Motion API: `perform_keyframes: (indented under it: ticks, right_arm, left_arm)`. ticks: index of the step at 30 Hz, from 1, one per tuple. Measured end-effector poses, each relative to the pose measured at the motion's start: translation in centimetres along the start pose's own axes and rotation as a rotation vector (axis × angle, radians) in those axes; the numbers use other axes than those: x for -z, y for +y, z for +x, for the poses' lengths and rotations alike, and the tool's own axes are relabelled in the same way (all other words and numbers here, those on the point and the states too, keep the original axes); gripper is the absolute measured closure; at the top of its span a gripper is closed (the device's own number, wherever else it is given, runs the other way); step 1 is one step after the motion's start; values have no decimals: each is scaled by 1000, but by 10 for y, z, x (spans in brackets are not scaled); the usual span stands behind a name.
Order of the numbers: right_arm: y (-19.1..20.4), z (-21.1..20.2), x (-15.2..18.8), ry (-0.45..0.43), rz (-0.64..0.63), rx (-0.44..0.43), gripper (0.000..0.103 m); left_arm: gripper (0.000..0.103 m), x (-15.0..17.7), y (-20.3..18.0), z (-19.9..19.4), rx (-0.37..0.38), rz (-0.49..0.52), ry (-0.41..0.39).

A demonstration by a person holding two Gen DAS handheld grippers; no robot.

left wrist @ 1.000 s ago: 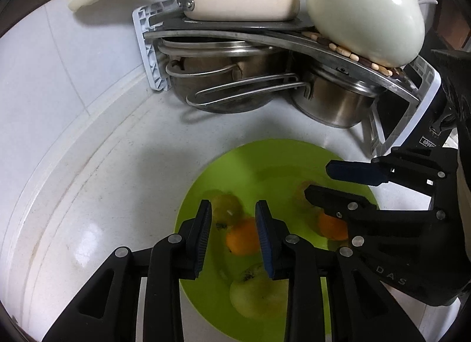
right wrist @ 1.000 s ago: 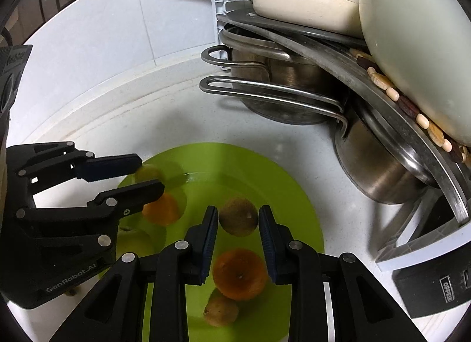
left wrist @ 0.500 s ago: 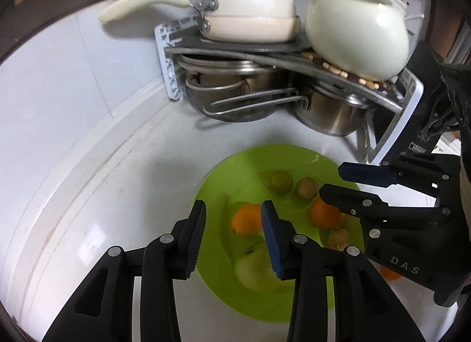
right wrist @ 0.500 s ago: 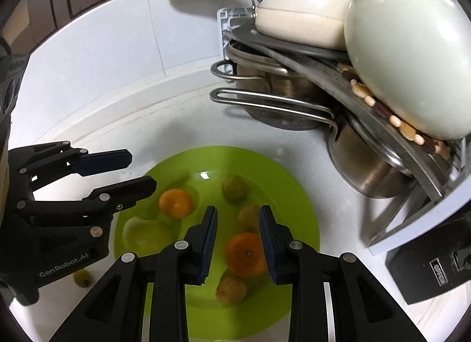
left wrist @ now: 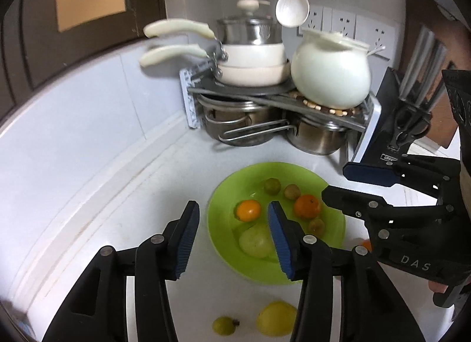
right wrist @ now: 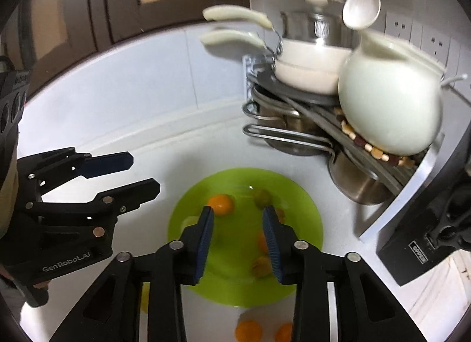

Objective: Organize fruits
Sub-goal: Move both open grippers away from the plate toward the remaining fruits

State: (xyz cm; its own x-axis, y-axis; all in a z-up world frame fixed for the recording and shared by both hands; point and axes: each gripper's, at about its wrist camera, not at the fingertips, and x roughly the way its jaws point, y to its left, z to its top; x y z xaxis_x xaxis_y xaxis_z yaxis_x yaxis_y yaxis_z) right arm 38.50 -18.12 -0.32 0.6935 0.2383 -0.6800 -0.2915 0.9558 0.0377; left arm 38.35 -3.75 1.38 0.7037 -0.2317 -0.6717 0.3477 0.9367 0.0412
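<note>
A green plate (left wrist: 294, 167) (right wrist: 235, 256) on the white counter holds two oranges (left wrist: 248, 210) (left wrist: 307, 206), a pale green apple (left wrist: 254, 242) and several small green-brown fruits (left wrist: 271, 186). On the counter in front of it lie a lemon (left wrist: 276, 318), a small green fruit (left wrist: 224, 325) and two more oranges (right wrist: 248, 330). My left gripper (left wrist: 233, 205) (right wrist: 144, 172) hovers above the plate's left half, jaws opening, nothing between them. My right gripper (right wrist: 238, 209) (left wrist: 335, 181) hangs over the plate's right side, its jaws also opening and empty.
A corner rack (left wrist: 191, 100) at the back carries steel pots (left wrist: 235, 124), white pans (left wrist: 253, 62) and a white round pot (left wrist: 329, 74). A white spoon (left wrist: 291, 9) hangs above. A black knife block (left wrist: 394, 124) stands at the right. The counter's back edge meets a tiled wall.
Both grippers have risen and drawn back from the plate, and their jaws have widened. The fruits lying in front of the plate have come into view.
</note>
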Motion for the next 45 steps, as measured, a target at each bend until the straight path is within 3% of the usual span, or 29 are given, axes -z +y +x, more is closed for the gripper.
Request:
perform_keyframes:
  ticks: [11,15,21,33,45]
  right_arm:
    - [38,-39,15,-55,-2,-46,59]
    - [50,-47,22,-72,-8,-40,52]
    - [66,-54,32,-61,-9,-39,52]
    - [94,-49,56,-22,-31,-21,52]
    - [104,-12,82,107,-19,-11,52]
  left_arm:
    - [47,26,13,-54,-25,2,-66]
    - [46,36,17,-66,-27,7,-77]
    - [42,52,23,-77,-33,20,-89]
    - [40,87,37,-74,1,61,-74]
    - [40,122,46,-37,64,105,8]
